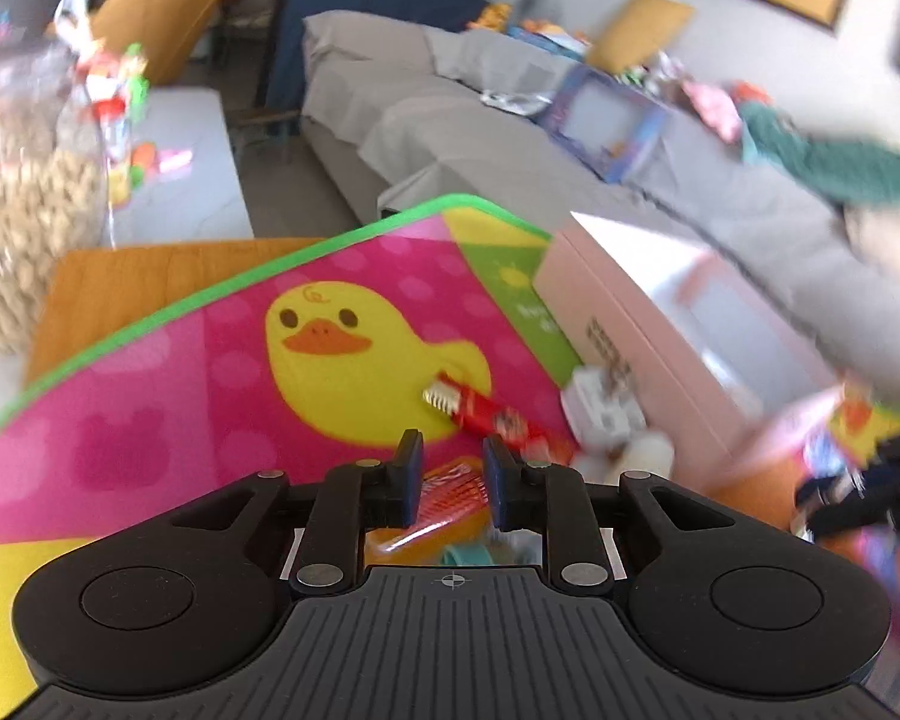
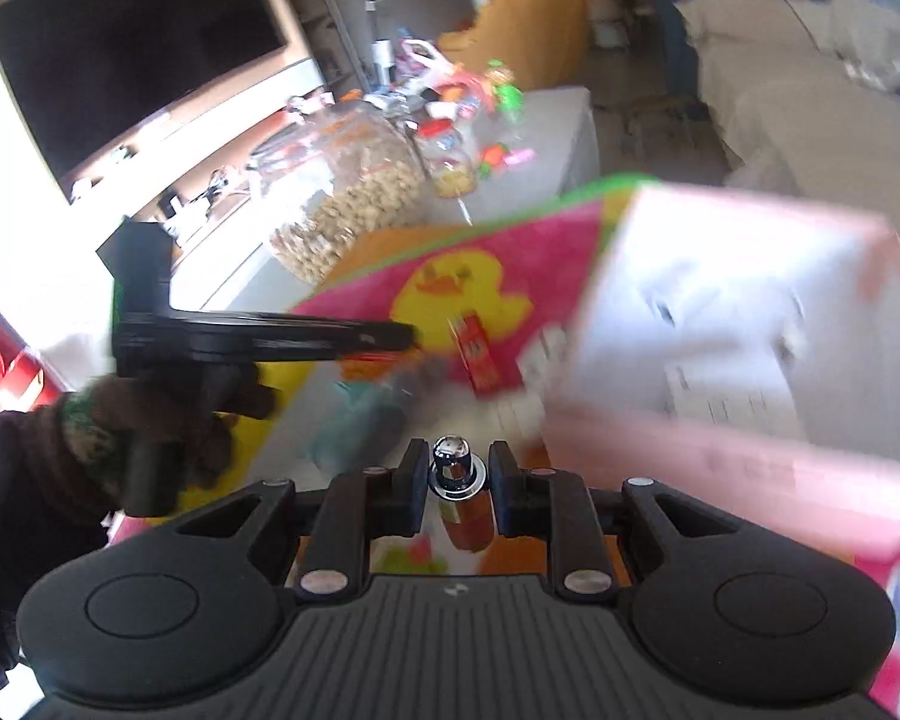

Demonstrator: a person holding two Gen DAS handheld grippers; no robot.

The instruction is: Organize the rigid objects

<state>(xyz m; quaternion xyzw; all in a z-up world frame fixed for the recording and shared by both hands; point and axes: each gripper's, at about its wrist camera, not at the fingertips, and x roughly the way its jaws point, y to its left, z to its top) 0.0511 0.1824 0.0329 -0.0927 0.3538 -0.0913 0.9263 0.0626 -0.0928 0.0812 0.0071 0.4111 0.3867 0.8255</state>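
Right wrist: blurred pink box (image 2: 720,324); small bottle (image 2: 459,492) between tool (image 2: 455,480) fingers.

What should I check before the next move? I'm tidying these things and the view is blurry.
1. Right gripper shut on small bottle: ok.
2. Left gripper gripping red mesh item: cannot tell.
3. Red packet lying loose on duck mat: ok.
4. Pink box open and free to receive things: cannot tell, blurred.
5. Sharp view around the box: not ok.
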